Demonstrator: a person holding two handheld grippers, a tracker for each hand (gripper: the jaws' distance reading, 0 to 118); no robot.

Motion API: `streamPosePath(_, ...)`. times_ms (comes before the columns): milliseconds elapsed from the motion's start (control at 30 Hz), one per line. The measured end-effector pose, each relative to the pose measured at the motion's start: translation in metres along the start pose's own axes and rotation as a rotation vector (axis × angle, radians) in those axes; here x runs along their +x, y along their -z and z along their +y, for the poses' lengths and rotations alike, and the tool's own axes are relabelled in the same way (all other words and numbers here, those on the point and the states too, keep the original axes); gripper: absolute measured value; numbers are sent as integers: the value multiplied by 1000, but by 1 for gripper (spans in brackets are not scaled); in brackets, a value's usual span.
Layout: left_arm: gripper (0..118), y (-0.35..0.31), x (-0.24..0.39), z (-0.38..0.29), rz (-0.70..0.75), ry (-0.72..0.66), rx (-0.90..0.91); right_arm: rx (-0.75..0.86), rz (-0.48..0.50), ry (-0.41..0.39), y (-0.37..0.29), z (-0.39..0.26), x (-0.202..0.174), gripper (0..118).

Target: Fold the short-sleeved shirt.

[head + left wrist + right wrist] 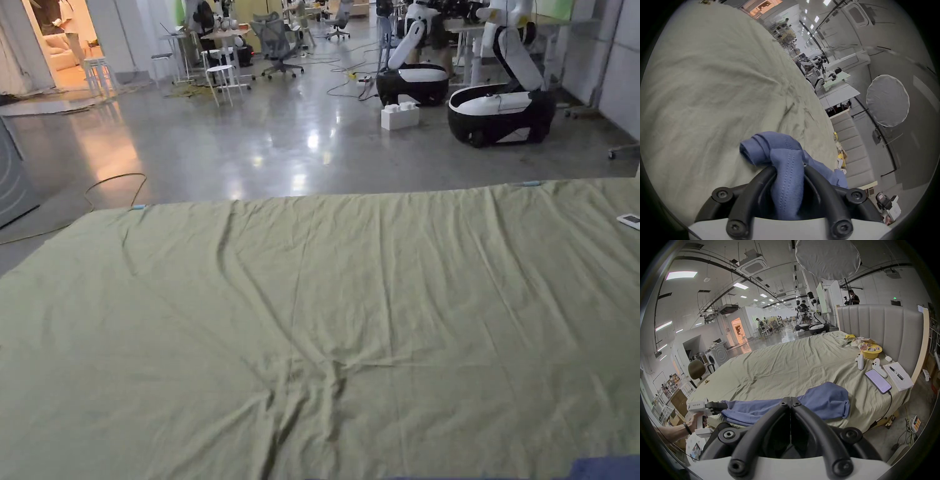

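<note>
Blue shirt (786,164) ribbed matt cloth; sheet (325,312) wrinkled cloth.

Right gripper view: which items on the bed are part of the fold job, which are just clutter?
Job:
- blue shirt, bunched at the near edge of the green sheet
- left gripper, shut on the shirt's end
- right gripper, jaws together

Clutter by the headboard:
- phone on a cable
- notebook with pen
- two white controllers
- yellow bowl
</note>
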State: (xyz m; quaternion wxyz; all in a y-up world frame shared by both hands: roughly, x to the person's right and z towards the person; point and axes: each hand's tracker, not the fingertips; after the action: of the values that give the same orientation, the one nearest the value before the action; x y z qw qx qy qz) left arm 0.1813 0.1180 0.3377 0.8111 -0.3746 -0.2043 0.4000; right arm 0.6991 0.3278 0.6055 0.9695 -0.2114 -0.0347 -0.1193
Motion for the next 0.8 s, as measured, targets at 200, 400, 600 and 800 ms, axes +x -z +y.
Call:
streamPosePath(200,12,-24,9,21,45,-18,126,2,-10,35,-1,0,1,0)
streamPosePath(400,12,-82,17,77,151,138,271,3,6,30,5,0,1,0)
streamPosePath(600,12,-94,85,64,218,423,230,-1,16,34,7,-7,5,0)
streamPosePath(800,12,8,181,-33,160,665,-20,3,16,29,-1,-11,6,0)
